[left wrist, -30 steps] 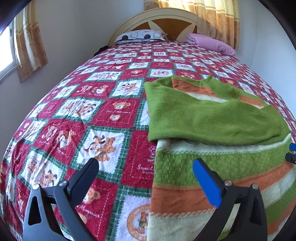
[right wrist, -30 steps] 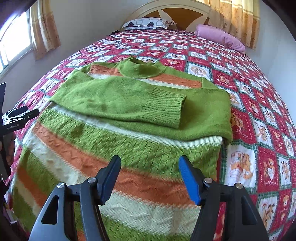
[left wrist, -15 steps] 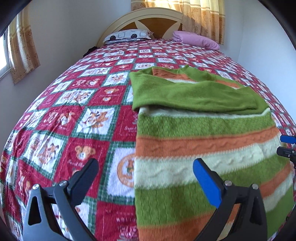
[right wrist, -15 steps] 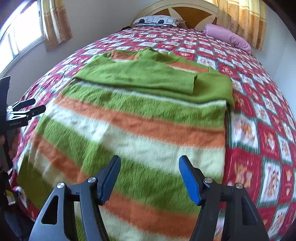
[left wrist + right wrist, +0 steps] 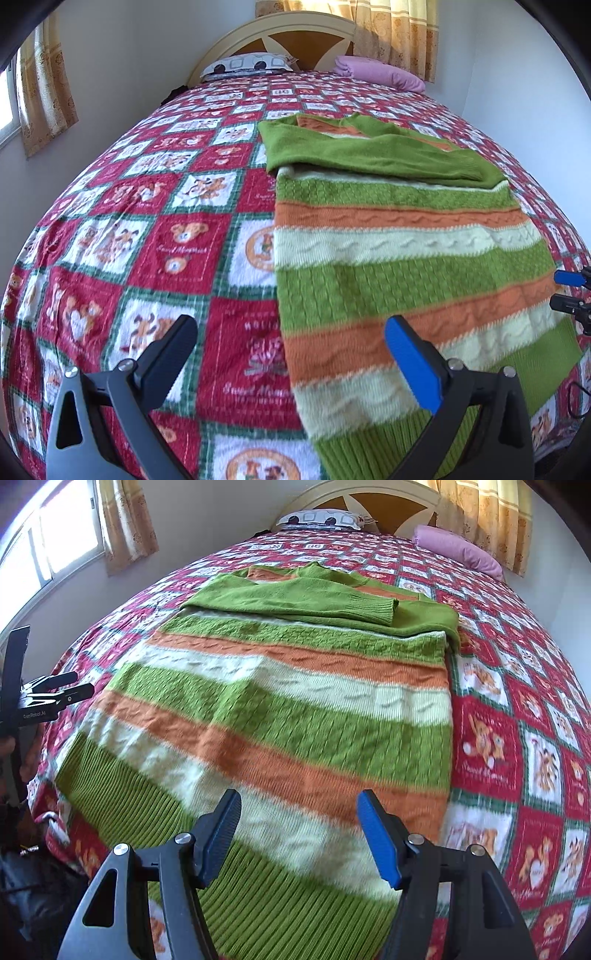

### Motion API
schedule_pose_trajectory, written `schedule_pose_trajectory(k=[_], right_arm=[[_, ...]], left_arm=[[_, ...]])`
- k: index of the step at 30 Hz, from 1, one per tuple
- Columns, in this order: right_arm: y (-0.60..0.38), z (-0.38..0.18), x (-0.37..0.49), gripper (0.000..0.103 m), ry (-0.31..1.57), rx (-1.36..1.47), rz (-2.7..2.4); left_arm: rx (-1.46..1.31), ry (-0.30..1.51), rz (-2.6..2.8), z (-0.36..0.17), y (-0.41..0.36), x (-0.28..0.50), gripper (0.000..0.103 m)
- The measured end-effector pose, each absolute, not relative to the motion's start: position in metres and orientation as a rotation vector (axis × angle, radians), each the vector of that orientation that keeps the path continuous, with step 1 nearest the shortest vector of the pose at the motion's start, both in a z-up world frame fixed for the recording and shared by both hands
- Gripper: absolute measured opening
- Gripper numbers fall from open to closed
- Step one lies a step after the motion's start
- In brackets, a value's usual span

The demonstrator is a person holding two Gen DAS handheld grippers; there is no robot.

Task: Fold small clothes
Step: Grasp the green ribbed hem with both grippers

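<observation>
Right wrist view: sweater (image 5: 295, 701) sleeves folded in, both jaws wide, empty; next, grasp hem near bed (image 5: 517, 738) foot edge.

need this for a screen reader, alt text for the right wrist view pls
A green, orange and cream striped sweater lies flat on a red patchwork bedspread, sleeves folded across its chest. The open right gripper hovers over its ribbed hem, holding nothing.
</observation>
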State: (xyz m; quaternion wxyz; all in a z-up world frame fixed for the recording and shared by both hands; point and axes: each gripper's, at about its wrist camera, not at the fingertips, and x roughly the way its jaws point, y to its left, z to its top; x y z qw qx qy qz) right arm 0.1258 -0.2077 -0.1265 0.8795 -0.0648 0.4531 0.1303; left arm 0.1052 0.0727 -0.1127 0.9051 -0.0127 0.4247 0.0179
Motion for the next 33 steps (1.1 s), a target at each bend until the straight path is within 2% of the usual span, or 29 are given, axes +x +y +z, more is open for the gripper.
schedule_pose_trajectory(k=[5, 7, 17, 19, 21, 26, 28, 29, 33], right_arm=[[-0.208, -0.127, 0.1, 0.066, 0.925, -0.136, 0.273], [-0.209, -0.128, 0.091, 0.066, 0.918, -0.139, 0.263], [-0.215, -0.123, 0.073, 0.066, 0.891, -0.168, 0.235], [-0.216, -0.121, 0.072, 0.066, 0.884, -0.167, 0.227], [-0.218, -0.12, 0.071, 0.066, 0.879, -0.163, 0.224], [-0.226, -0.12, 0.072, 0.066, 0.883, -0.151, 0.211], [-0.235, -0.12, 0.072, 0.066, 0.891, -0.125, 0.206], [-0.241, -0.12, 0.071, 0.066, 0.896, -0.104, 0.205], [-0.266, -0.122, 0.065, 0.066, 0.916, 0.006, 0.21]], left_arm=[[-0.068, 0.887, -0.012, -0.111, 0.076, 0.081, 0.102], [-0.105, 0.902, -0.059, -0.111, 0.08, 0.071, 0.093], [-0.268, 0.999, -0.161, -0.139, 0.091, 0.047, 0.064], [-0.305, 1.019, -0.189, -0.147, 0.089, 0.047, 0.05], [-0.321, 1.027, -0.222, -0.149, 0.084, 0.047, 0.045], [-0.303, 1.026, -0.223, -0.151, 0.075, 0.045, 0.041], [-0.319, 1.032, -0.22, -0.153, 0.078, 0.046, 0.016], [-0.329, 1.033, -0.228, -0.155, 0.079, 0.048, 0.012], [-0.325, 1.004, -0.248, -0.146, 0.081, 0.046, 0.01]])
